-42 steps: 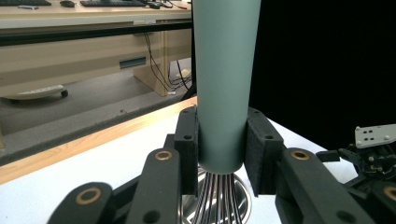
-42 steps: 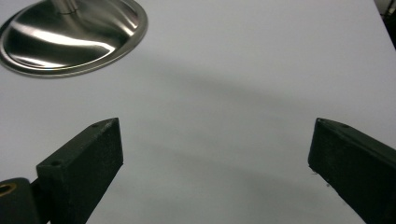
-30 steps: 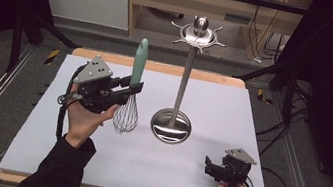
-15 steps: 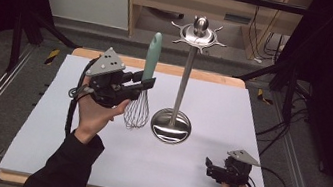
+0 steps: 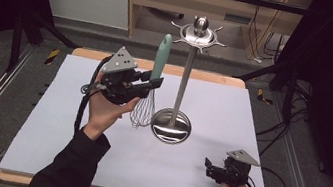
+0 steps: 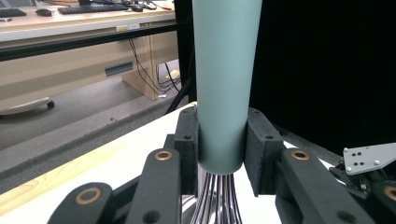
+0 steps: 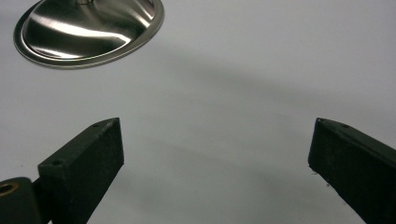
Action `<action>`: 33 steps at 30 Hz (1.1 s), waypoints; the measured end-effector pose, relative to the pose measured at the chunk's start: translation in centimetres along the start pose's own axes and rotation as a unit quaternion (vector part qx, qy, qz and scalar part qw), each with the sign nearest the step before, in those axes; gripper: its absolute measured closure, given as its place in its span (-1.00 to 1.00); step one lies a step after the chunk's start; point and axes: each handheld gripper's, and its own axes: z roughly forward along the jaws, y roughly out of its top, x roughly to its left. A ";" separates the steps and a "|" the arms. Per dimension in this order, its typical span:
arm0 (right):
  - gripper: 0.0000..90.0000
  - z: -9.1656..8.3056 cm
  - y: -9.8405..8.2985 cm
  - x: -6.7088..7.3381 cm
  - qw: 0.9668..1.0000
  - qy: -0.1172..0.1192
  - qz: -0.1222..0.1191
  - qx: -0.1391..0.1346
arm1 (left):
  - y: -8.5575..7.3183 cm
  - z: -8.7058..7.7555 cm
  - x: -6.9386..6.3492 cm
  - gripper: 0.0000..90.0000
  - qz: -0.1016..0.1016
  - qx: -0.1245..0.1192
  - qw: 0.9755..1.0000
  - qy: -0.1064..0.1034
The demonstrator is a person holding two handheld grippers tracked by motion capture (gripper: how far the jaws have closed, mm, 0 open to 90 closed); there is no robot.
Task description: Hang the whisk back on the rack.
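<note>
Beside the steel stand, the left hand-held gripper clamps an upright whisk by its handle; the right hand-held gripper rests wide open, empty.

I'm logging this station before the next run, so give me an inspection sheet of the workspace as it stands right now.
Surface: white sheet over a wooden table, bare apart from the stand.
Job's things: whisk with teal handle held upright, wires down, beside the steel utensil stand; the stand's round base sits on the sheet, its top hooks bear nothing.
Clutter: nothing seen.
Grippers: left gripper shut on the whisk handle just above the wires; right gripper open, low over the sheet near the front right corner.
Cables: one trails from each gripper; more hang at the back by the bench.
Surroundings: wooden bench behind, dark curtain at right, floor rails on both sides.
</note>
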 end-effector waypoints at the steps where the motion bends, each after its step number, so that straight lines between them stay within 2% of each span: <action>1: -0.91 0.0 0.0 0.0 1.000 0.000 0.001 0.000 | 0.0 0.0 0.0 0.52 0.000 0.000 1.000 0.000; 33: -0.91 0.0 0.1 0.1 1.000 0.006 0.001 0.007 | 0.7 2.7 0.5 0.52 0.006 0.034 0.999 0.014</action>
